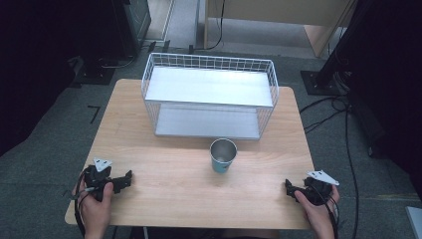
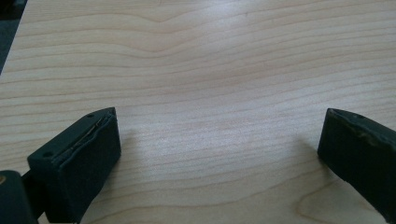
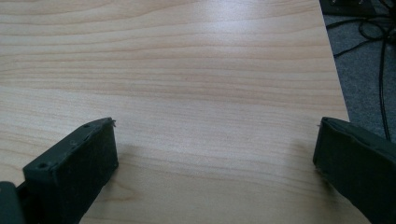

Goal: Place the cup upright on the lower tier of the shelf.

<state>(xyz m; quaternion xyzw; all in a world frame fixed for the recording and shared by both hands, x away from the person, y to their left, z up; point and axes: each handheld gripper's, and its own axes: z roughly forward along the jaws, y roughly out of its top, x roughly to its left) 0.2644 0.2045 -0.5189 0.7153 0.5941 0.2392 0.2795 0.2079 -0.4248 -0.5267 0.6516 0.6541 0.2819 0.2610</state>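
Observation:
A metal cup (image 1: 223,155) with a blue band stands upright near the middle of the wooden table (image 1: 169,169), just in front of a white wire shelf rack (image 1: 209,94). My left gripper (image 1: 124,180) rests at the table's near left, held by a hand, well left of the cup. Its jaws stand wide apart over bare wood, and the left gripper (image 2: 219,135) has nothing between them. At the near right corner, my right gripper (image 1: 289,188) lies low, to the right of the cup. The right gripper (image 3: 215,140) is open too, with only table wood between its jaws.
The rack has two grey shelves and takes up the far half of the table. Black cables (image 1: 343,129) trail on the grey floor at the right, and dark stands (image 1: 323,74) rise behind the table. The table's right edge (image 3: 336,79) runs close to the right gripper.

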